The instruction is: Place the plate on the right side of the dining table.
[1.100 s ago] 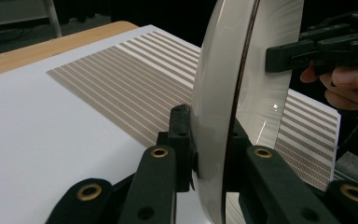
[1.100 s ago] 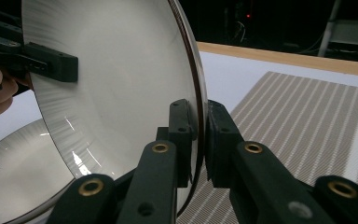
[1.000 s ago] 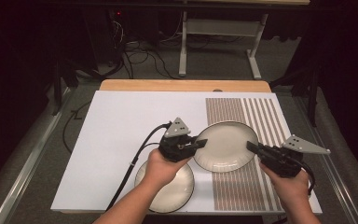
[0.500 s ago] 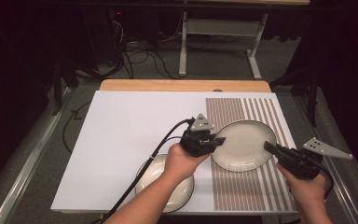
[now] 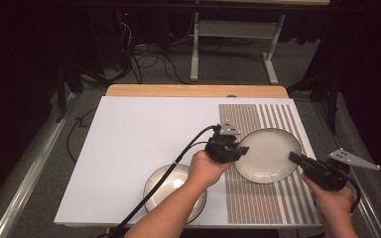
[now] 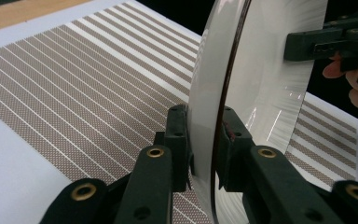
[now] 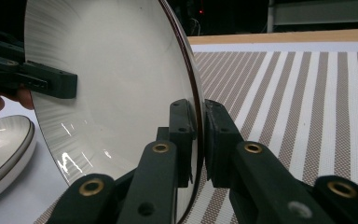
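Note:
A cream plate with a dark rim [image 5: 268, 154] is held above the striped mat [image 5: 258, 119], between both grippers. My left gripper [image 5: 242, 150] is shut on the plate's left rim; its jaws pinch the plate [image 6: 242, 79] edge-on around my left gripper's [image 6: 204, 140] tips. On the opposite rim my right gripper [image 5: 293, 157] is shut on the plate [image 7: 116, 74]; the clamp shows at my right gripper [image 7: 199, 126]. A second plate [image 5: 171, 188] lies flat on the white sheet under the left forearm, also seen as the second plate [image 7: 0, 149].
The white sheet [image 5: 139, 134] covers the table's left part, with a wooden edge [image 5: 193, 90] at the back. A cable [image 5: 154, 191] trails from the left gripper over the lower plate. Table legs and cables stand on the floor beyond.
The held plate has moved right over the striped mat with both grippers. The left hand followed it rightward, uncovering more of the lower plate.

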### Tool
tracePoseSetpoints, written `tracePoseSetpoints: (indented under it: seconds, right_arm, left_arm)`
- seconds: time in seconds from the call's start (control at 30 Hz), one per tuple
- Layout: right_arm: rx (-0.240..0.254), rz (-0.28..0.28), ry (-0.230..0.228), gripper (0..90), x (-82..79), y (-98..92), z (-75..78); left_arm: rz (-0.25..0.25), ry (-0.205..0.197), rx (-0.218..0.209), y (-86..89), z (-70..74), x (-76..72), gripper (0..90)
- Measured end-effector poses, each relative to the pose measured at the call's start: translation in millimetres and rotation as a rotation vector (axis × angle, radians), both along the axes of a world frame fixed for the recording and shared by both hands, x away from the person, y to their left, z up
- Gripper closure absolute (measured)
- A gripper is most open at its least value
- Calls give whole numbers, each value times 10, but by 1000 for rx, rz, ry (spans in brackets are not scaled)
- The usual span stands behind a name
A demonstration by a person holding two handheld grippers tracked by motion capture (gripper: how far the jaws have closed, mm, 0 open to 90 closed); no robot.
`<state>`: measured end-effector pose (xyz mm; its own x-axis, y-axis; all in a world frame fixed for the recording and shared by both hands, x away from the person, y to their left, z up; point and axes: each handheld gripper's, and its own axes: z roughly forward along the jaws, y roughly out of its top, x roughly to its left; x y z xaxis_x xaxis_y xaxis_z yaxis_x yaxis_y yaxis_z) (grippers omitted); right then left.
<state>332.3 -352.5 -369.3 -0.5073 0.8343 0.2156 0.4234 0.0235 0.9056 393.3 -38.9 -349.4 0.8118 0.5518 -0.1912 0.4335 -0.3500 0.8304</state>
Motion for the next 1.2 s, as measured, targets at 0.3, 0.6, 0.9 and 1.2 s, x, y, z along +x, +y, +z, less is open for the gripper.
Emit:
tracePoseSetpoints:
  seconds: [0.3,0.6,0.9,1.2]
  right_arm:
    - [-18,-25,30,849,49,-61,-101]
    - [-35,-51,52,852,75,-118,-174]
    - [-38,-63,60,859,96,-162,-222]
    - [-49,-73,63,864,128,-161,-235]
  left_arm:
    - [14,44,21,-104,-149,85,757]
    - [25,84,35,-215,-267,169,744]
    - [41,101,47,-279,-340,226,733]
    - [96,96,89,-349,-371,272,690]
